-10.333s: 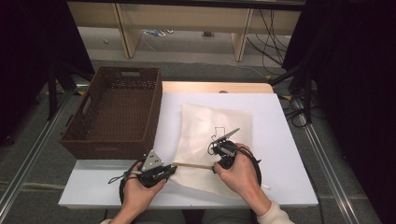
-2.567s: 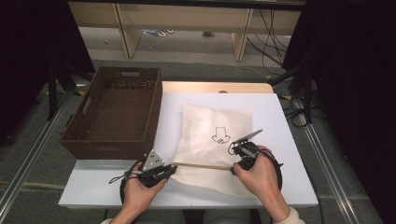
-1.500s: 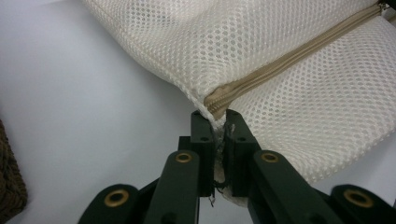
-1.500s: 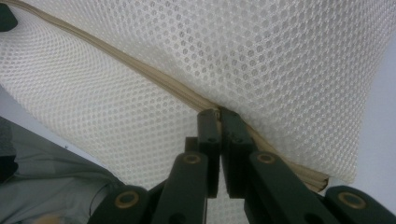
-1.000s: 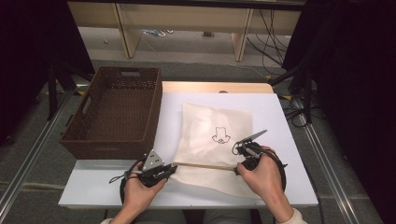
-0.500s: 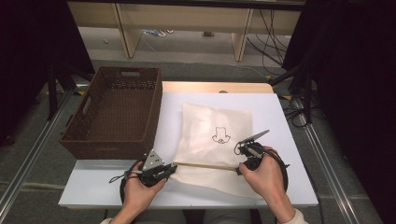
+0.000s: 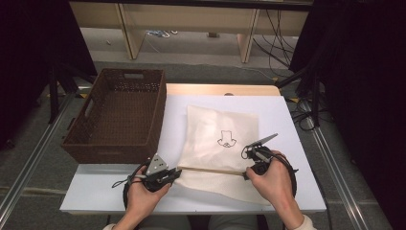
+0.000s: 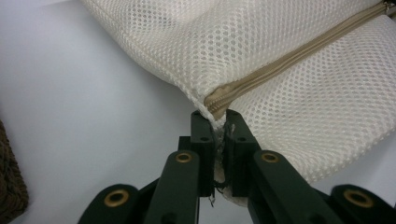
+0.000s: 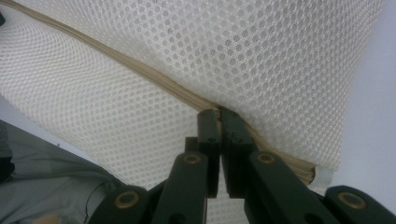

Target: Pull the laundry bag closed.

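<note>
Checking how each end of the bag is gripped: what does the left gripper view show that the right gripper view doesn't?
Left gripper view: the left gripper shut on the mesh bag at the corner where the zipper ends, plus a sliver of brown basket. Right gripper view: the right gripper shut on the zipper partway along, near its other end, plus grey clothing. Both: cream mesh, tan zipper, white table.

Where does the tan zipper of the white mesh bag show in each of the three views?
High view: the tan zipper runs level between the two grippers, low centre.
Left gripper view: it slants from the upper right down to the jaws at centre.
Right gripper view: it slants from the upper left down to the jaws.
Shared landmark: the white mesh bag.
</note>
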{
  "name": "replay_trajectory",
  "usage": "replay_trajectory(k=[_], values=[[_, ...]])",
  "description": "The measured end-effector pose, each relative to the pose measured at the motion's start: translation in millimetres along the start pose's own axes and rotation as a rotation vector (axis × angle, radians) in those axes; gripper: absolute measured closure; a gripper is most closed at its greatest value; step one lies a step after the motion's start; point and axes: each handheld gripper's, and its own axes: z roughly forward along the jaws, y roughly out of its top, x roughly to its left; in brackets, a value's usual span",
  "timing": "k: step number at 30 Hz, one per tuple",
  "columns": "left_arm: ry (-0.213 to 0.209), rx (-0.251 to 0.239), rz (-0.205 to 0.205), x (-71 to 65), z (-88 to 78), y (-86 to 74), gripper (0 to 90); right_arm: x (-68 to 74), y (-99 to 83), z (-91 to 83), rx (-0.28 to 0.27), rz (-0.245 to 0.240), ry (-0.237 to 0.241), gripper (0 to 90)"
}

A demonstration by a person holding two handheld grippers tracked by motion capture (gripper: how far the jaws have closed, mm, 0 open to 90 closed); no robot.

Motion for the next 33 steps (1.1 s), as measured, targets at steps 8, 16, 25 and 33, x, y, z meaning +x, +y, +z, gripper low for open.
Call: replay_trajectory(k=[8,16,25,33], values=[[0.000,-0.003,-0.003,0.4,0.2,0.0,83.9,0.1,-0.5,-0.8,0.002,0.021,-0.008,88.3],[0.008,-0.008,0.000,0.1,0.8,0.1,83.9,-5.9,-1.8,-2.6,-0.007,0.018,-0.006,88.3],[0.007,-0.006,0.000,0.2,0.9,0.0,84.0,-5.6,-1.8,-1.9,-0.004,0.023,-0.011,88.3],[0.007,-0.009,-0.016,-0.6,1.2,-0.3,83.9,-10.7,-2.0,-0.9,-0.021,-0.007,-0.012,88.3]])
